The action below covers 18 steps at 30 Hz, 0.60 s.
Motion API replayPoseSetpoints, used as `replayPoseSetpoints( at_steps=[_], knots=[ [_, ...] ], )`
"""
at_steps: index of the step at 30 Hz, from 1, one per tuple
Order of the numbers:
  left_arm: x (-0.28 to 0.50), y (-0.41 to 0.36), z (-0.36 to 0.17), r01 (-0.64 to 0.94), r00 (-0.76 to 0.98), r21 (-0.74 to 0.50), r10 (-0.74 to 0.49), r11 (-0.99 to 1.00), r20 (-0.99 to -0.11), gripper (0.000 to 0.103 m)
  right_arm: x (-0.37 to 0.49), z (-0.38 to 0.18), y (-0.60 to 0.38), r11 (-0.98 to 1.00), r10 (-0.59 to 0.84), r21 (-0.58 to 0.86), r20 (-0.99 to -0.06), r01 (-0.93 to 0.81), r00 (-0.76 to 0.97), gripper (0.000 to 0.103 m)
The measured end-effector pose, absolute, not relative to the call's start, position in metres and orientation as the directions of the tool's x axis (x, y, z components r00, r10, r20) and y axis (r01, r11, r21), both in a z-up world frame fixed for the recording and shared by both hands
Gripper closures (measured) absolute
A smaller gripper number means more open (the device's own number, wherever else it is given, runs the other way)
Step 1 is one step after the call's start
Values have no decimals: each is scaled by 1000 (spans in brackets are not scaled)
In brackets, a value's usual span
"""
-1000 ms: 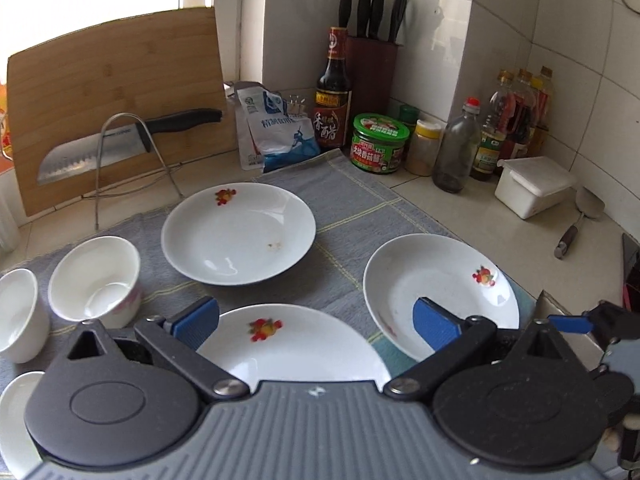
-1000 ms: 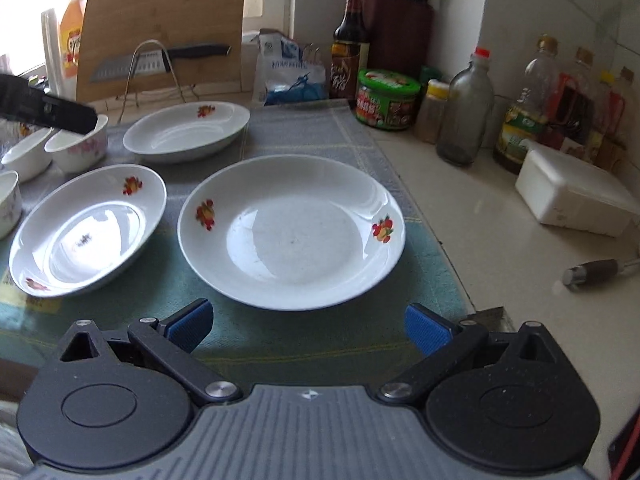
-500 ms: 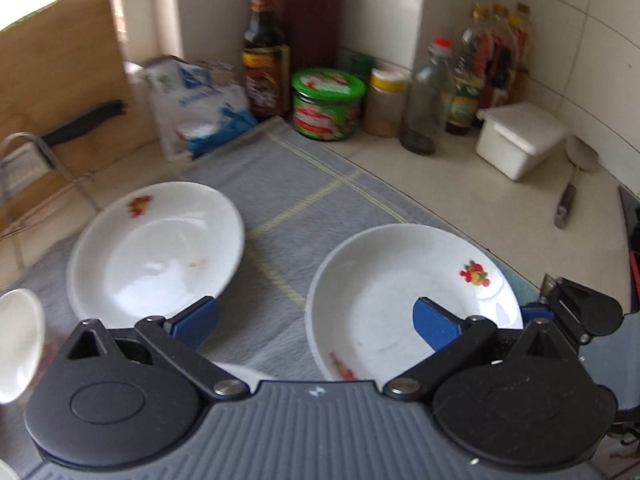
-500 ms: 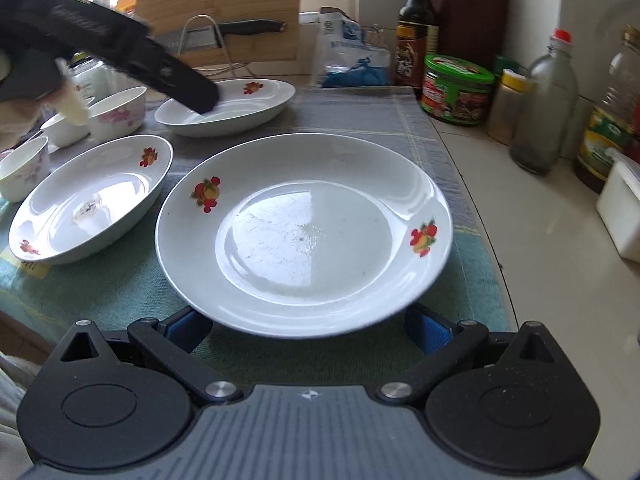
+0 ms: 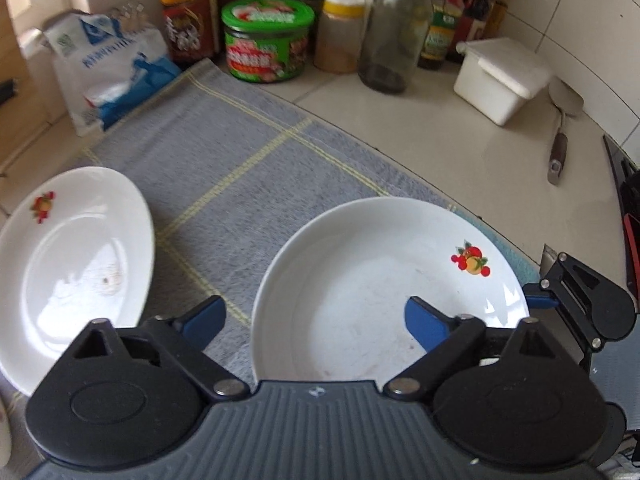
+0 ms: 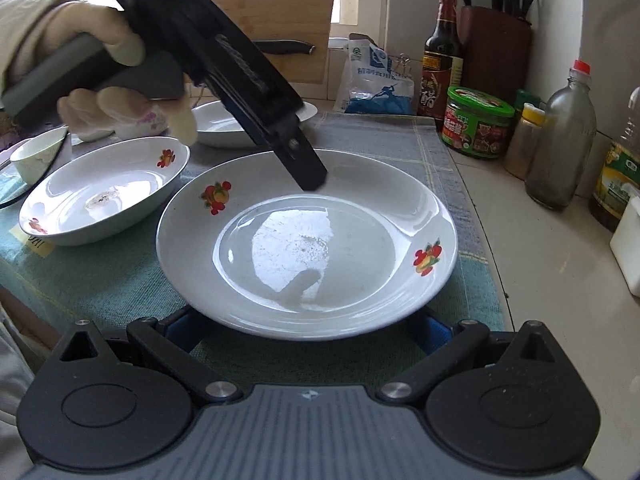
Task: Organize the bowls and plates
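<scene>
A large white plate (image 6: 304,240) with fruit prints lies on the grey-green cloth (image 5: 240,152). My left gripper (image 5: 314,318) straddles its rim: one blue pad is outside, the other over the inside. The jaws are closing and neither pad touches the plate. From the right wrist view, one of its fingers (image 6: 308,172) reaches down over the plate's far rim, held by a gloved hand (image 6: 100,76). My right gripper (image 6: 306,326) stands open at the plate's near rim, its pads partly hidden under the rim. Two more plates (image 6: 104,196) (image 6: 224,124) lie to the left and behind.
Small white bowls (image 6: 36,156) stand at the far left. Along the tiled wall are a green-lidded jar (image 5: 266,36), bottles (image 5: 386,36), a white box (image 5: 500,76), a spatula (image 5: 560,136) and a salt bag (image 5: 108,68). A cutting board (image 6: 288,20) and a knife block (image 6: 496,48) stand behind.
My left gripper swung right and down from the near-left plate to the large plate, and its jaws narrowed. My right gripper moved in to the plate's near rim, then stayed.
</scene>
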<state>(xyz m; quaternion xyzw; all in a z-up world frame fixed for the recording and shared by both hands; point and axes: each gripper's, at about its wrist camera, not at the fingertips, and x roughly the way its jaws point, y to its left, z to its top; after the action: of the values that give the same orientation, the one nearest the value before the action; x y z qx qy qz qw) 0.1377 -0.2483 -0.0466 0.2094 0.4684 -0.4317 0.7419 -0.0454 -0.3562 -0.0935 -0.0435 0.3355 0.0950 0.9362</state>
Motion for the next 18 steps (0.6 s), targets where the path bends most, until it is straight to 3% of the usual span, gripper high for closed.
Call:
replayPoseSetpoints(
  at_steps=[7,18],
  knots=[
    [146,-259,-53,854,119,-118,-411,507,-904,24,-45,-94,-358,974,161,-21,-637,-226,754,0],
    [152,-272,-54,885,81,-123,-409,449,-909,29,-42,-91,-359,972,163,-21,-655,-233,738,0]
  ],
)
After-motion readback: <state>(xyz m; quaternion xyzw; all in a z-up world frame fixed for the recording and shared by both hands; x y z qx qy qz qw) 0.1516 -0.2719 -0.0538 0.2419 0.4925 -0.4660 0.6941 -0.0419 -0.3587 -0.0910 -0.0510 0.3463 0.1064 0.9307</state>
